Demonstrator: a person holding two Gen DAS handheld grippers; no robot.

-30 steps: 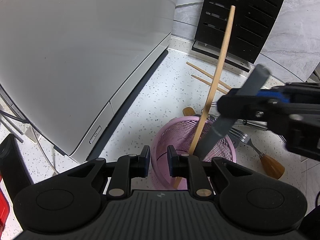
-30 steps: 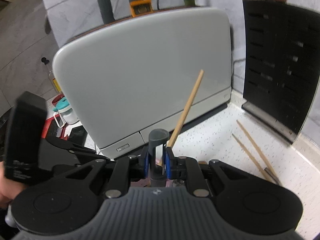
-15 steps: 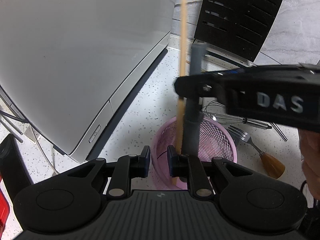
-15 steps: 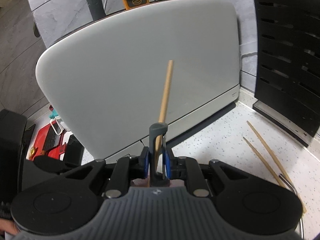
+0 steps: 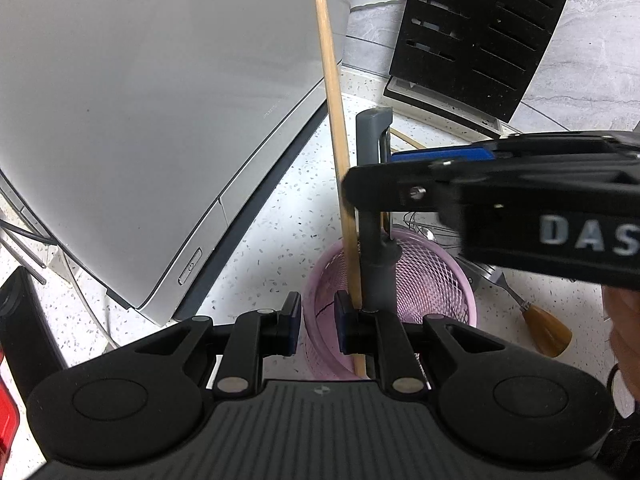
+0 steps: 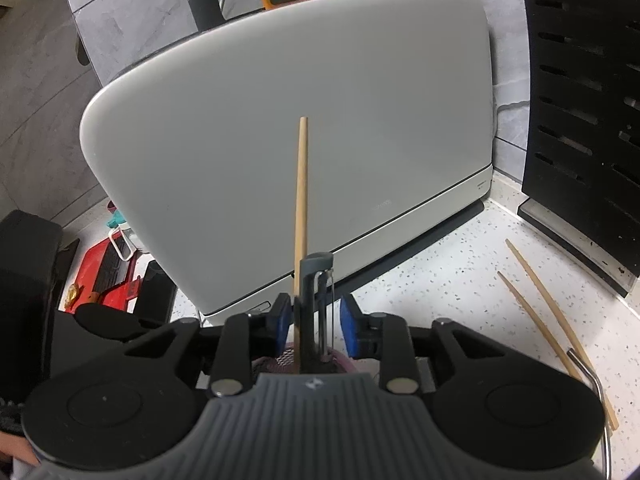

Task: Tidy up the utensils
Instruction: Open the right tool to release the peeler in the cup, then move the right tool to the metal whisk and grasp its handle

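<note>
A pink mesh holder [image 5: 432,276] stands on the speckled counter. My left gripper [image 5: 318,316] is shut on its near rim, with the wall between the pads. A wooden chopstick [image 5: 330,80] and a grey-handled utensil [image 5: 370,132] stand upright inside it. My right gripper [image 5: 374,178] reaches in from the right at the utensil's handle. In the right wrist view the right gripper [image 6: 315,320] has the grey handle [image 6: 312,292] between its blue pads; the jaws are opening and a gap shows on each side. The chopstick [image 6: 301,200] rises just left of the handle.
A large white appliance [image 5: 140,100] fills the left and back. A black slotted rack [image 5: 480,28] leans on the tiled wall at the back right. Two chopsticks [image 6: 536,300], a metal straw [image 6: 588,372] and a wooden-handled fork [image 5: 544,328] lie on the counter to the right.
The right gripper swung the grey utensil from a slant to upright in the holder, then its pads parted from the handle. The chopstick tipped from leaning right to leaning left.
</note>
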